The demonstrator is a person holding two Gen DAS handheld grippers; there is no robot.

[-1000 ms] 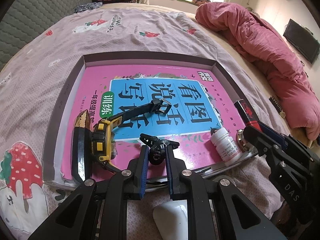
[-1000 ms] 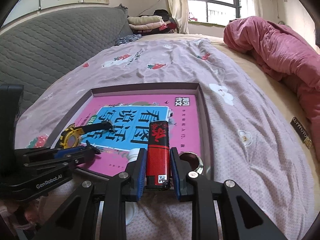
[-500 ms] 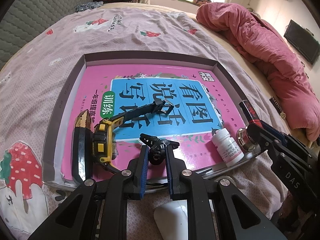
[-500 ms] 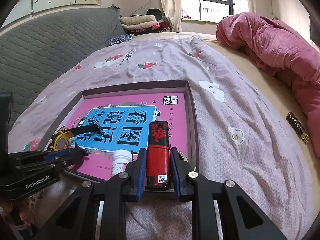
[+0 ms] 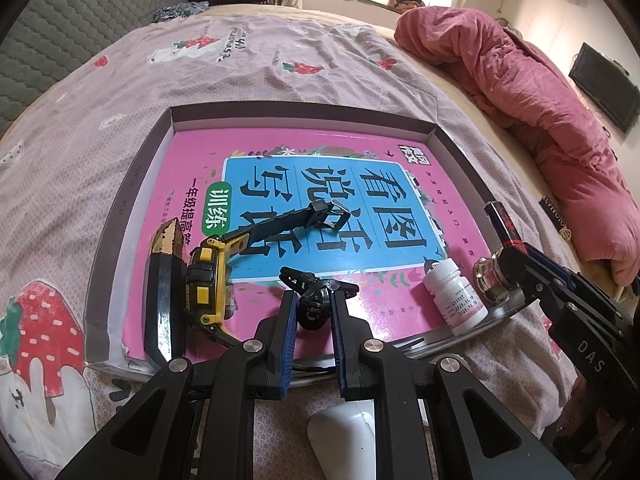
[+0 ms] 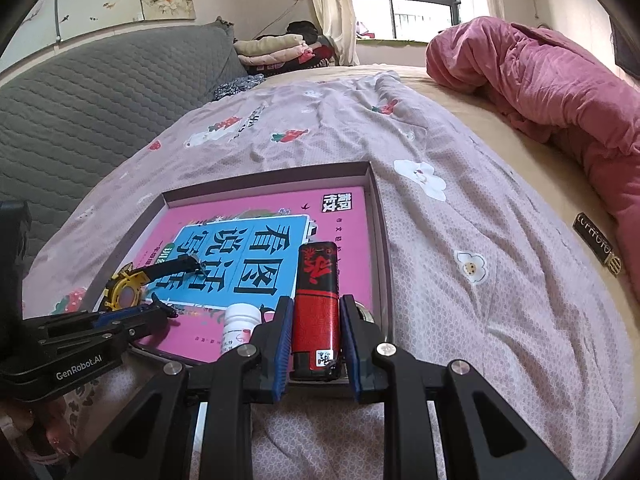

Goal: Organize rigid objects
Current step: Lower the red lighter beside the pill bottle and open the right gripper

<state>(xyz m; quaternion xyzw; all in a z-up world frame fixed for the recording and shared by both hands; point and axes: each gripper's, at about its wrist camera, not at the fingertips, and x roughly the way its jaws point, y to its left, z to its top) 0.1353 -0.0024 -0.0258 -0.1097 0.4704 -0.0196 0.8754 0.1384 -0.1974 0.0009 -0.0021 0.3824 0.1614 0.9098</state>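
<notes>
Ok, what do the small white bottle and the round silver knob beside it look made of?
Small white bottle: likely matte plastic; opaque, dull surface, ribbed cap, printed paper label. Round silver knob: probably polished metal, mirror-bright with sharp highlights, though chrome-plated plastic can't be excluded.

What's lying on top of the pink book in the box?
On the pink book lie a yellow watch, a dark block and a white bottle. Whatever is under the book is hidden.
</notes>
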